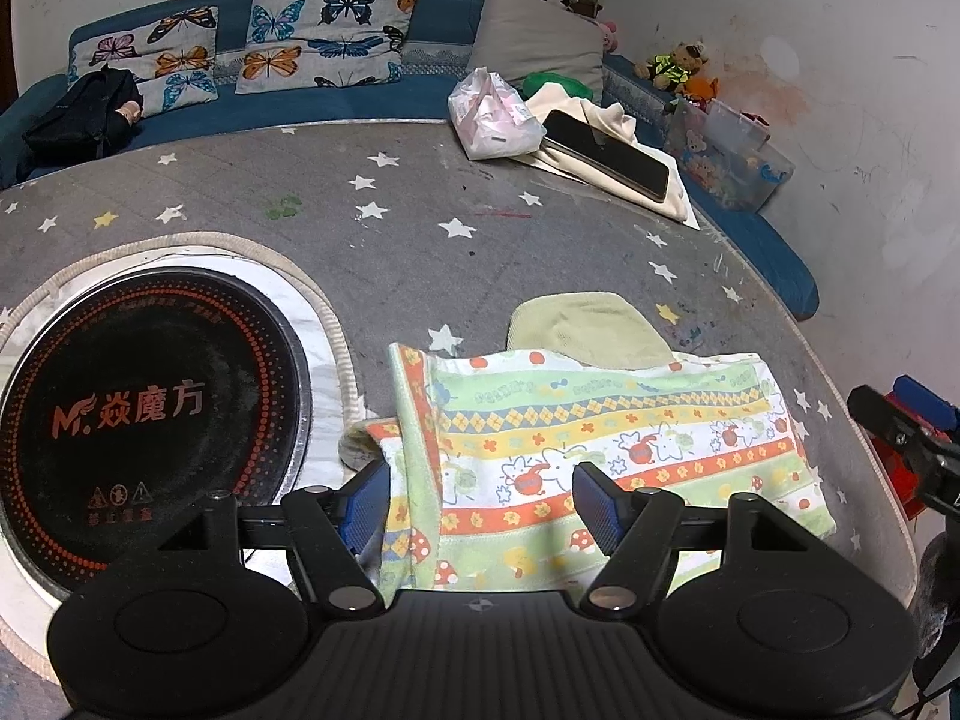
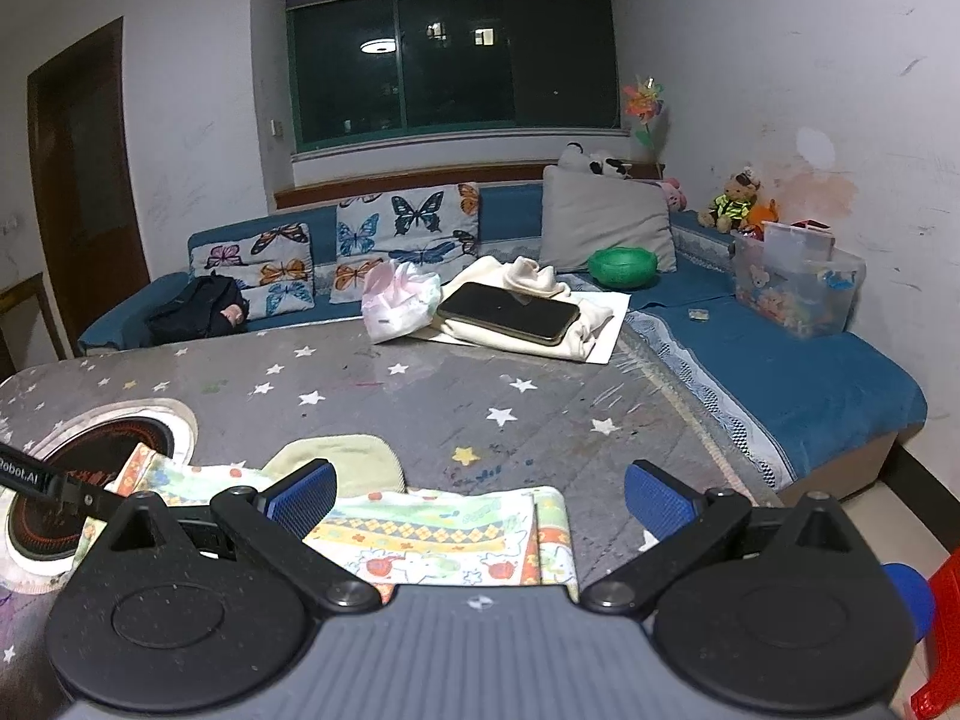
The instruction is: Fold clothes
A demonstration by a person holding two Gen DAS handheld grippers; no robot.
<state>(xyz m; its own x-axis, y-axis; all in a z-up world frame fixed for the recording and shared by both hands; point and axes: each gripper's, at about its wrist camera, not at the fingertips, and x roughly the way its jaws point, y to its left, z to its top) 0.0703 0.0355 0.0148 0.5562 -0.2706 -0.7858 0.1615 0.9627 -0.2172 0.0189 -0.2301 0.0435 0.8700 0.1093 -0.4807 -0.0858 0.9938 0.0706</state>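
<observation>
The left gripper has its jaws standing wide apart over the near left part of the patterned garment, which lies flat on the star-printed table between the 2 blue pads without being pinched. The right gripper also has its jaws spread wide and grips nothing, the garment's right edge lying below and between them.

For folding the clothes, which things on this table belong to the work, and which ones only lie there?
For the job:
- patterned garment, spread flat, partly folded
- pale green cloth, tucked under its far edge
- left gripper, jaws open over the garment
- right gripper, jaws open

Just lying about:
- phone on cream cloth
- plastic bag
- induction cooker
- black bag
</observation>
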